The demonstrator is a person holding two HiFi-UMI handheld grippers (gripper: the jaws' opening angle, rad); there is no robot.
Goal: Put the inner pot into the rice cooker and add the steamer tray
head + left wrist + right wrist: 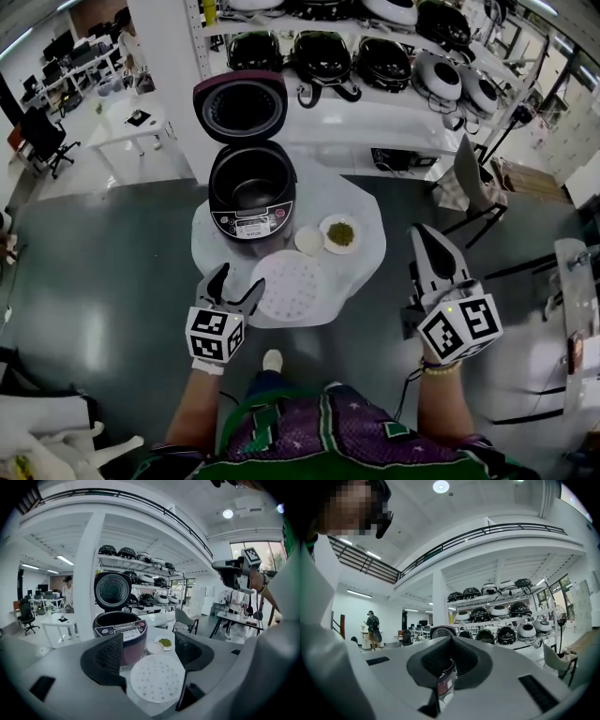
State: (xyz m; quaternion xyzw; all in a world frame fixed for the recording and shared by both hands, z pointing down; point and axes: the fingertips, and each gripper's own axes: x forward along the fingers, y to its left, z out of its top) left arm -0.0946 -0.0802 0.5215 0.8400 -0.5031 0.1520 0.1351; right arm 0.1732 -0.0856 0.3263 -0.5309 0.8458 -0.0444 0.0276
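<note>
The steamer tray (291,286) is laid on the desk (364,272) between the open rice cooker (251,192), a white saucer (308,241) and the spread left claw (237,281); the right claw (420,234) is held pressed together.

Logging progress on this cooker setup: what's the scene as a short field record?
cooker: rice cooker on round table, lid up, dark pot inside
steamer tray: flat on table, in front of cooker, not yet in
left gripper: jaws open, beside tray, not gripping
right gripper: jaws shut, empty, right of table
others: small white dish, bowl of green bits
</note>
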